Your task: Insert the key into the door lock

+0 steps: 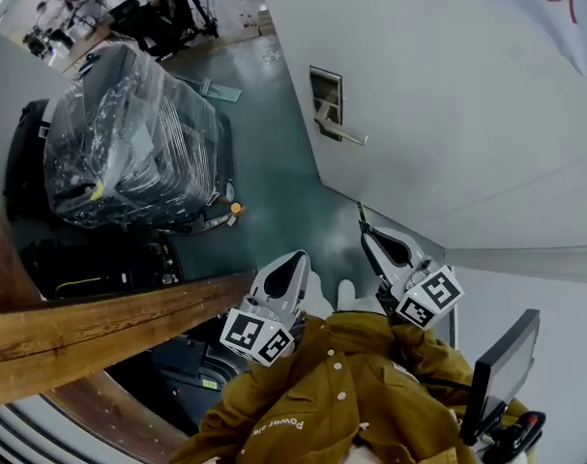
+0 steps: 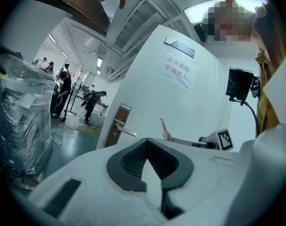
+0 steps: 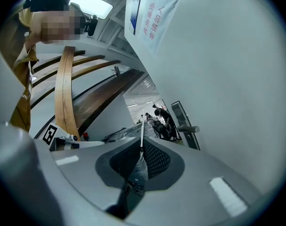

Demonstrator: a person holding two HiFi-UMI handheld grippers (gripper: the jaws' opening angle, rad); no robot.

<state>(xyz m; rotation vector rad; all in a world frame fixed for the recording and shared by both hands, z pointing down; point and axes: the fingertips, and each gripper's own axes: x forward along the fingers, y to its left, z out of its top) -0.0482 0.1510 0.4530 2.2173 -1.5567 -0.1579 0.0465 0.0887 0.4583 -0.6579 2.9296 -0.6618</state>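
Note:
The door lock is a brass plate with a silver lever handle on the white door, some way ahead of both grippers. My right gripper is shut on the key, whose thin blade sticks out past the tips toward the door. In the right gripper view the key stands between the pads, and the lock lies far off to the right. My left gripper is beside the right one, shut and holding nothing. The left gripper view shows the lock ahead and the key to the right.
A shrink-wrapped load on a cart stands left of the door, with black bags near it. A wooden beam crosses at lower left. A small monitor sits at lower right. People stand far back. A printed notice hangs on the door.

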